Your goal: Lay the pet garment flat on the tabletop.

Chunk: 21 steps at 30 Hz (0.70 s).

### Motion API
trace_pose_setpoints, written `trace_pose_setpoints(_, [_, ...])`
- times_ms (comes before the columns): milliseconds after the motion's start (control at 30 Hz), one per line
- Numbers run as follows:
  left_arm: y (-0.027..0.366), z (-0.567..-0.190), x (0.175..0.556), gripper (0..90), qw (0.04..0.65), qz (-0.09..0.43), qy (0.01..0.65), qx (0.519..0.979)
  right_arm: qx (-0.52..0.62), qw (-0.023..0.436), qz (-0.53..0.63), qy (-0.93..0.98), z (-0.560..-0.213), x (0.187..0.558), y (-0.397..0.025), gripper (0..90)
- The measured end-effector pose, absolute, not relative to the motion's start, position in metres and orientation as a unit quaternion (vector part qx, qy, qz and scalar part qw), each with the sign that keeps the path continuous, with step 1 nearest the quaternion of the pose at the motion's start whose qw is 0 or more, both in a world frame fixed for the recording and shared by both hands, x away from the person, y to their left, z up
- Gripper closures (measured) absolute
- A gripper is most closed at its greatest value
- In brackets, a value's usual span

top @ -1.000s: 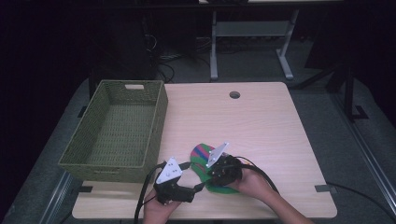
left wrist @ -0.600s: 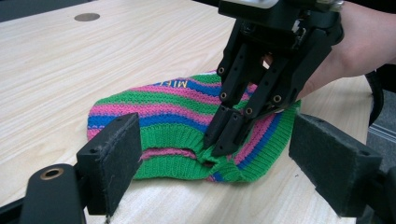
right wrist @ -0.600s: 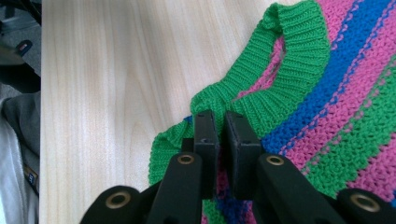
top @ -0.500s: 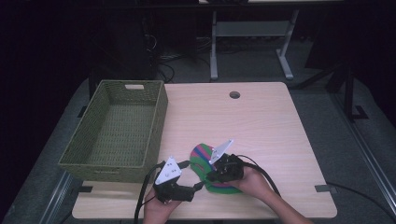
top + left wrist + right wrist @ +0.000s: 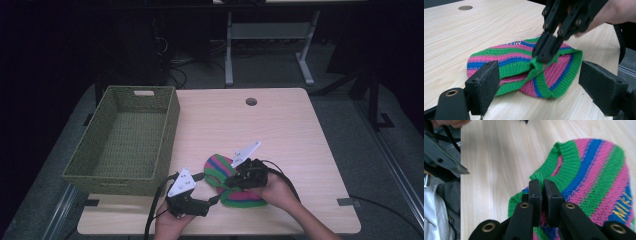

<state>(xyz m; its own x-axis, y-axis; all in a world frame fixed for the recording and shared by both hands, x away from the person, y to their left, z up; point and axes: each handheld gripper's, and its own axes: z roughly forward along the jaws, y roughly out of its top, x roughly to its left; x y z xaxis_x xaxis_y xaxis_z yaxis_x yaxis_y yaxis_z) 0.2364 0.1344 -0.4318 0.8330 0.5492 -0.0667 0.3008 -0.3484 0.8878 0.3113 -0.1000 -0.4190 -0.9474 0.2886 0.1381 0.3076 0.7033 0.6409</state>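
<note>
At the near edge of a pale wooden table (image 5: 280, 125), my right gripper (image 5: 542, 188) pinches the green ribbed cuff of a striped knit hat (image 5: 220, 172), its two black jaws pressed nearly together with only the fold of wool between them. The hat, banded in pink, blue and green with yellow lettering on one stripe, lies flat on the table near its front edge, slightly right of the green woven basket (image 5: 125, 140) that sits on the table's left side. Where the jaws grip, the cuff is drawn up off the table into a small peak, and the hat's opening gapes beside it.

My left gripper (image 5: 539, 85) waits just in front of the hat with its jaws spread wide, one padded finger (image 5: 485, 86) touching or nearly touching the hat's left edge and the other finger (image 5: 602, 86) standing clear on the far side; it holds nothing. From that gripper's view the hat sits squarely between the two pads, with my right gripper reaching down onto the cuff from above. From the high view both my hands sit close together at the table's near edge, my left hand (image 5: 172, 225) lower and to the left of my right hand (image 5: 277, 192).
</note>
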Motion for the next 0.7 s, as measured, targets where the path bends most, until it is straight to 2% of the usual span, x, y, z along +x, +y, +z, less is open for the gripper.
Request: trace_pose_setpoints(700, [0.130, -0.431, 0.247, 16.5, 0.500, 0.134, 0.253, 0.817, -0.207, 0.022, -0.390, -0.897, -0.381, 0.326, -0.136, 84.7])
